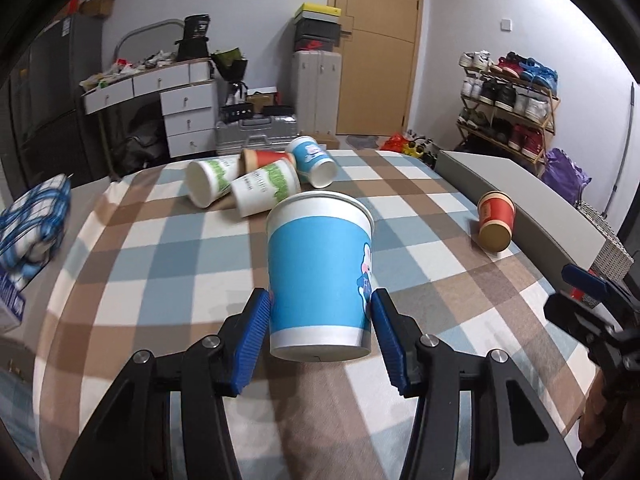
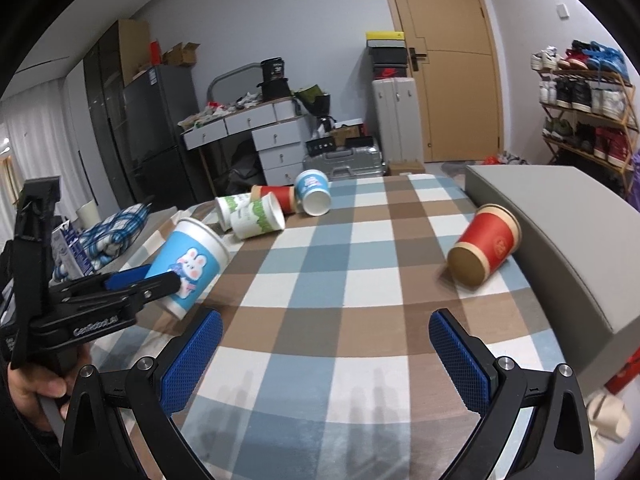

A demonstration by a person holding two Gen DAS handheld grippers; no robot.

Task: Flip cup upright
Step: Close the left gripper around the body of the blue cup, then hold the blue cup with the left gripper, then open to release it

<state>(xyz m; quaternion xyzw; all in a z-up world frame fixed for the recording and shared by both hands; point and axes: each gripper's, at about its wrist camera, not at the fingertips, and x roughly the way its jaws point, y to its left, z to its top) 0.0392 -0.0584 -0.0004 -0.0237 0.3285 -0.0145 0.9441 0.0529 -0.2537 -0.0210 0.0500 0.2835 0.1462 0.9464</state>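
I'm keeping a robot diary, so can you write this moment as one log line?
left hand-held gripper: shut on blue bunny cup, tilted | right hand-held gripper: open | red cup: on its side

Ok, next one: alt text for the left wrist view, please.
The left gripper clamps a blue paper cup near its base, rim tilted away, above a checked cloth. Behind it lies a pile of tipped cups; a red cup lies on its side to the right.
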